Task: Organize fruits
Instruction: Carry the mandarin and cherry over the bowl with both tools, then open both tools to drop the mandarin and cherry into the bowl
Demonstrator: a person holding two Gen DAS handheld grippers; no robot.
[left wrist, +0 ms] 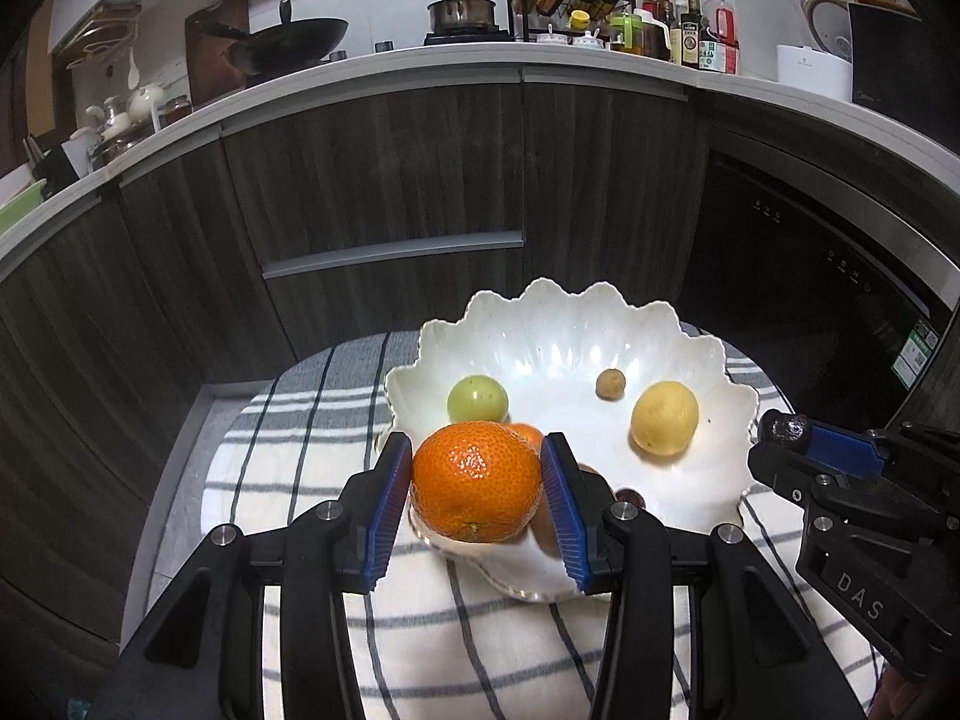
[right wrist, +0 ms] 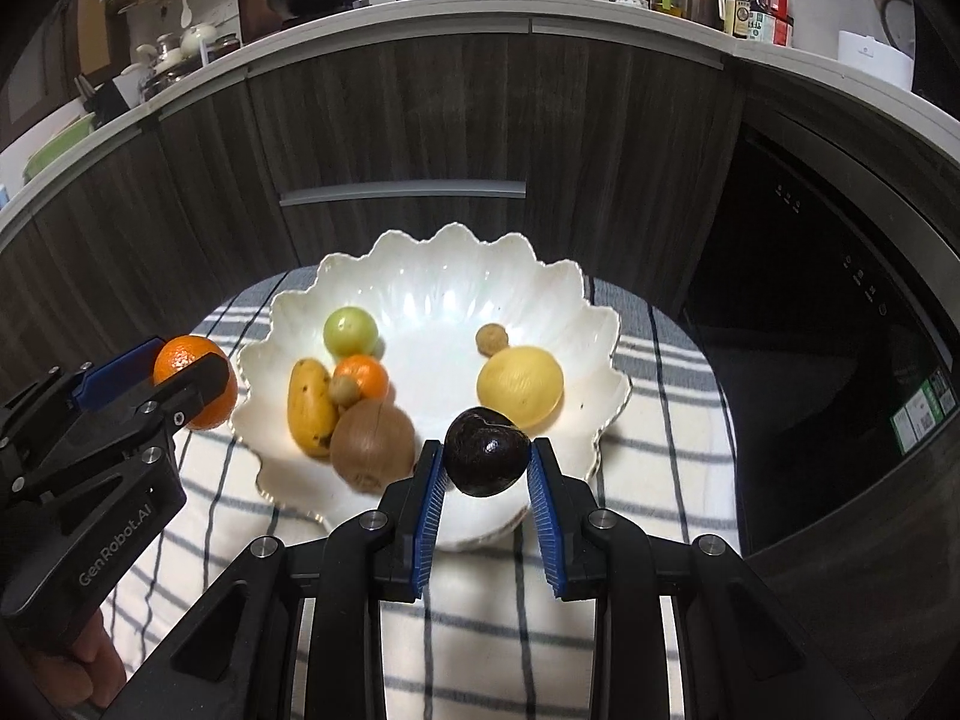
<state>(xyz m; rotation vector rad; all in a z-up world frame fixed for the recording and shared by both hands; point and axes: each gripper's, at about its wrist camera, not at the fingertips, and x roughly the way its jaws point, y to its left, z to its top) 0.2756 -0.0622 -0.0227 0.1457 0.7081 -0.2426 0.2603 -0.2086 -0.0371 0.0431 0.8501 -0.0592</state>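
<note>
A: Start at the left. What does the right wrist view give that the left one lacks?

B: The fruit low in the white scalloped bowl (right wrist: pixel 420 276): a spotted yellow mango (right wrist: pixel 311 407), a small orange (right wrist: pixel 363 376), a kiwi (right wrist: pixel 372 444) and a little tan fruit between them. In the left wrist view the held orange (left wrist: pixel 477 483) hides nearly all of these; only a sliver of the small orange shows behind it.

A: And both views share?

B: The green fruit (left wrist: pixel 477 399), a small brown one (left wrist: pixel 610 385) and the lemon (left wrist: pixel 665 417), all inside the bowl, which sits on a striped cloth (left wrist: pixel 288 420).

A: Any writing?

B: "GenRobot.AI" on the left gripper's body in the right wrist view, "DAS" on the right gripper's body in the left wrist view. Bottle labels on the counter are too small to read.

A: The fingers?

B: The left gripper (left wrist: pixel 478 483) is clamped on the big orange, blue pads pressing both sides, over the bowl's near left rim. The right gripper (right wrist: pixel 486 461) is closed narrowly on a dark, shiny fruit (right wrist: pixel 487 453), above the bowl's near edge.
</note>
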